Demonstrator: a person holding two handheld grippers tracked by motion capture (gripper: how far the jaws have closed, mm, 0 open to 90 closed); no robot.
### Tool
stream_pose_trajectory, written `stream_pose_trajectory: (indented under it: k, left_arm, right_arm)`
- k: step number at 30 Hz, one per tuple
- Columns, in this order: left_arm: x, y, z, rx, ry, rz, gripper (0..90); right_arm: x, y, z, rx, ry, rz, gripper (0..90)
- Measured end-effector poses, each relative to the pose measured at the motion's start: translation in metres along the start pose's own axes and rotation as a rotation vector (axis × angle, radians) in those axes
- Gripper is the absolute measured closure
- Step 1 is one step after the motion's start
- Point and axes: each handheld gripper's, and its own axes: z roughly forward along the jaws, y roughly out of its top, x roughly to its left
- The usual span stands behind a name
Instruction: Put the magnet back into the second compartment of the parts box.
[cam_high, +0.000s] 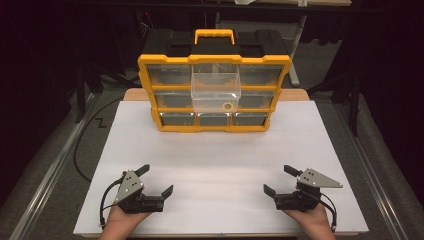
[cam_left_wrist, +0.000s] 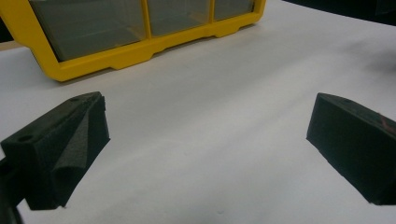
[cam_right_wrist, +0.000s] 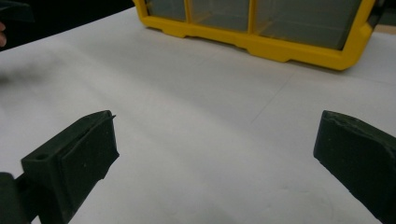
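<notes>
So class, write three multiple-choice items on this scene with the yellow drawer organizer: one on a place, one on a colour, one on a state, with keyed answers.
1. Where does the pulled-out clear drawer sit in the drawer organizer?
A. middle column
B. left column
C. lying flat on the white tabletop

2. What colour is the organizer's frame?
A. red
B. yellow
C. green

3. How do the jaws of the left gripper and right gripper stand?
A. both shut
B. left shut on a drawer
C. both open, holding nothing

Answers:
1 A, the drawer juts forward from the middle column.
2 B, the frame is yellow with a black back.
3 C, each pair of jaws is spread above the bare white tabletop.
</notes>
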Motion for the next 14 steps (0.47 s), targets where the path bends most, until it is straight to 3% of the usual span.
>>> stream_pose_trajectory:
  k: [6,14]
  left_arm:
    - [0.0002,0.0000,-0.0018,-0.007,-0.008,0.003,0.1]
    - [0.0002,0.0004,-0.0017,-0.013,-0.020,0.004,0.1]
  right_arm:
    - [-0.0033,0.0014,-0.0041,-0.029,-0.007,0.031,0.0]
    - [-0.0029,-0.0030,0.0019,0.024,-0.012,0.007,0.0]
